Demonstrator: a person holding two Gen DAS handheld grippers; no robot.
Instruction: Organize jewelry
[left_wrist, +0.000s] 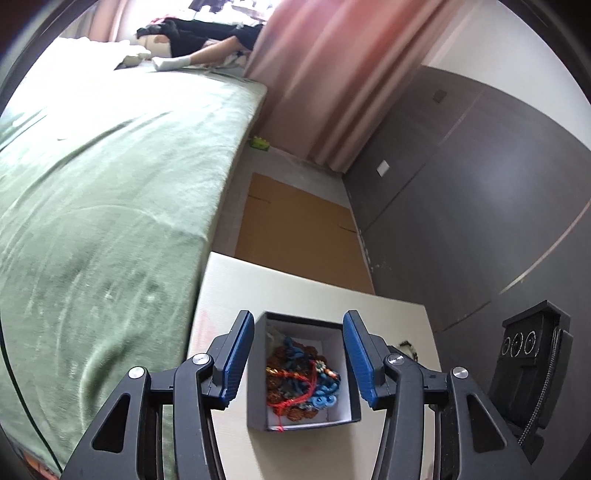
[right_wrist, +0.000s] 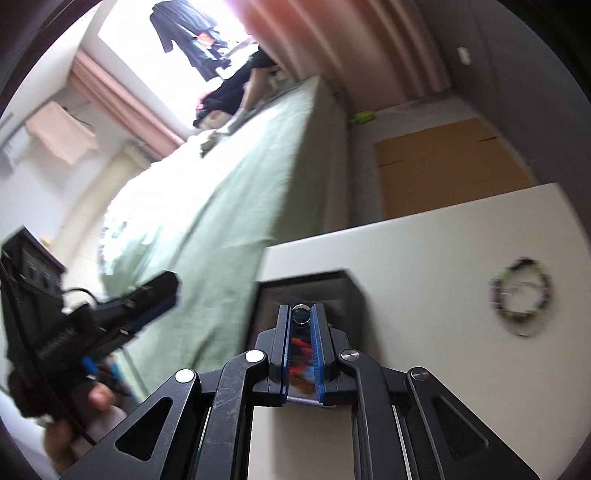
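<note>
Right gripper (right_wrist: 301, 314) jaws clamped on a small ring (right_wrist: 301, 313) above the black box (left_wrist: 258, 373) on the worktop (right_wrist: 424, 258). Left gripper (left_wrist: 298, 354) jaws apart, straddling the box. Lower first, release inside; bracelet (right_wrist: 521, 297) waits alongside.

A pale worktop (left_wrist: 236, 295) stands just beside a green bed (left_wrist: 110, 184). On it sits an open black box (left_wrist: 255, 406) holding a tangle of cords and beads (left_wrist: 301, 380), with a beaded bracelet (right_wrist: 521, 297) lying apart from the box.
</note>
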